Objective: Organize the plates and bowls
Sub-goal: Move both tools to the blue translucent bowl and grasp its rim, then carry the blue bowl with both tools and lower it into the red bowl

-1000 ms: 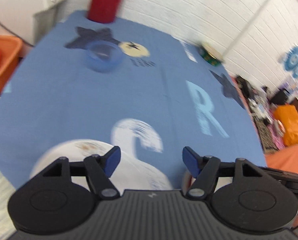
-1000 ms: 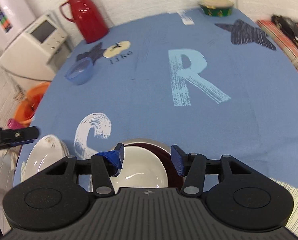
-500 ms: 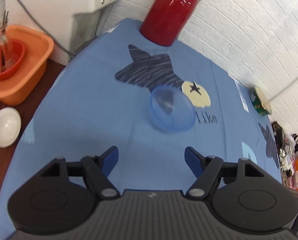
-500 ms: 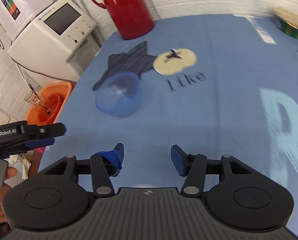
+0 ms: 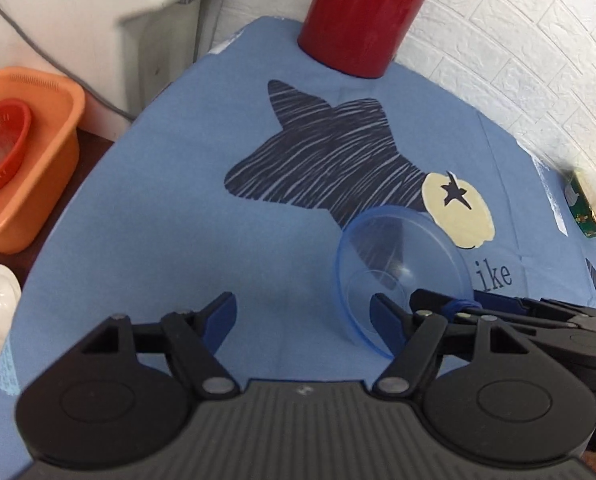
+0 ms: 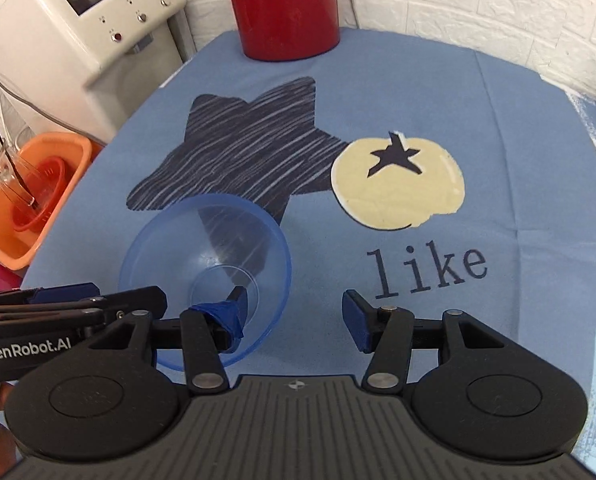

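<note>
Both hand-held grippers closer to blue bowl (image 6: pixel 206 264) (spread).

You are working in a lived-in home corner, a kitchen or dining nook by the look of it. The tabletop (image 6: pixel 518 92) wears a blue printed cloth with a dark star, a cream fruit and the word "like". At 12 o'clock a red thermos jug (image 6: pixel 286 8) stands against a white-painted brick wall (image 6: pixel 478 4). At 10 o'clock you see a white countertop water dispenser (image 6: pixel 78 28) with a screen and buttons. At 9 o'clock an orange plastic basin (image 6: pixel 30 196) holds a red strainer and a drinking glass.
</note>
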A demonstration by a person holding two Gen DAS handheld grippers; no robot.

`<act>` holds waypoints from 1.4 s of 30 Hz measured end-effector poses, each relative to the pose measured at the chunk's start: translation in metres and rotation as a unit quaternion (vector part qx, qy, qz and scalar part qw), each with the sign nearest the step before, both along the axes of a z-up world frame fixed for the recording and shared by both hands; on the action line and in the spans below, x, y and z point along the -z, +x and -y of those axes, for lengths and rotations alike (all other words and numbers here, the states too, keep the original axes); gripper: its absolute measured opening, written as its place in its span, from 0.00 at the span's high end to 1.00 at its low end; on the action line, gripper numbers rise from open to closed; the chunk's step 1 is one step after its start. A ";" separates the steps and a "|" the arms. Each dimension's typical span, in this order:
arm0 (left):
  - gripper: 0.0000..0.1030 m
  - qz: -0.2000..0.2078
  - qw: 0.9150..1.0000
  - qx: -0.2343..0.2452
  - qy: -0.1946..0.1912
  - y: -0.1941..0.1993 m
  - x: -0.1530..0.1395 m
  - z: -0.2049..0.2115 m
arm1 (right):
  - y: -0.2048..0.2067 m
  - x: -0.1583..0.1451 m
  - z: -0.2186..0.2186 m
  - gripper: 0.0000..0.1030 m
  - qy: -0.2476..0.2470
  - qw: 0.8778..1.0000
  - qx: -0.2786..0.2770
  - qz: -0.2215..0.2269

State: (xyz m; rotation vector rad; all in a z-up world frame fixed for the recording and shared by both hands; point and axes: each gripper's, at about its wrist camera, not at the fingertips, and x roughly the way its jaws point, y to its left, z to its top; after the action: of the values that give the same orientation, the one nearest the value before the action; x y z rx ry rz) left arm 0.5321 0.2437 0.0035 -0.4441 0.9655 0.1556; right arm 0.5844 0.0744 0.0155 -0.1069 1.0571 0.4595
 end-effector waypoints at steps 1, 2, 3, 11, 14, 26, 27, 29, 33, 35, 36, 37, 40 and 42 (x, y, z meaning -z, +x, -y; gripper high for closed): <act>0.28 -0.002 1.000 -0.001 -0.001 0.001 0.003 0.000 | 0.000 0.001 -0.002 0.63 -0.003 1.000 -0.001 0.004; 0.28 0.002 1.000 -0.002 -0.001 0.000 0.004 0.000 | 0.000 0.002 -0.004 0.62 -0.010 1.000 -0.004 0.008; 0.28 0.005 1.000 -0.002 0.004 -0.001 0.005 0.000 | -0.002 0.001 -0.005 0.62 -0.015 1.000 -0.009 0.014; 0.29 0.010 1.000 -0.001 0.017 -0.003 0.007 0.002 | -0.005 0.004 -0.009 0.58 -0.029 0.999 -0.017 0.033; 0.42 0.010 1.000 -0.006 0.016 -0.003 0.007 0.001 | -0.002 0.000 -0.009 0.63 0.002 1.000 -0.023 0.015; 1.00 0.005 0.998 0.034 -0.056 -0.030 -0.009 0.006 | -0.046 -0.021 -0.015 0.78 0.030 0.996 -0.078 0.011; 1.00 0.008 0.998 0.041 -0.054 -0.035 -0.015 0.011 | -0.052 -0.025 -0.012 0.78 0.027 0.997 -0.077 0.011; 1.00 0.013 0.997 0.050 -0.049 -0.047 -0.026 0.022 | -0.065 -0.033 -0.002 0.77 0.027 0.997 -0.072 0.011; 1.00 0.024 0.996 0.075 -0.048 -0.081 -0.049 0.050 | -0.099 -0.050 0.029 0.74 0.021 0.997 -0.069 0.011; 1.00 0.033 0.994 0.094 -0.045 -0.101 -0.061 0.072 | -0.123 -0.058 0.048 0.73 0.016 0.998 -0.062 0.013; 1.00 0.036 0.993 0.102 -0.042 -0.111 -0.065 0.082 | -0.135 -0.061 0.059 0.73 0.011 0.998 -0.060 0.014; 1.00 0.040 0.992 0.115 -0.040 -0.123 -0.069 0.097 | -0.148 -0.064 0.069 0.72 0.006 0.998 -0.054 0.015; 1.00 0.047 0.988 0.146 -0.033 -0.158 -0.077 0.136 | -0.188 -0.069 0.101 0.71 -0.004 0.999 -0.033 0.015; 1.00 0.052 0.983 0.171 -0.032 -0.180 -0.080 0.161 | -0.214 -0.072 0.126 0.71 -0.014 1.000 -0.019 0.019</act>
State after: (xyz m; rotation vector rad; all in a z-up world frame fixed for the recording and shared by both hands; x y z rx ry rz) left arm 0.3518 0.0823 0.0837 -0.3354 0.9306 -0.2083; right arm 0.3701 -0.0512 0.0875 -0.1603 1.0255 0.4759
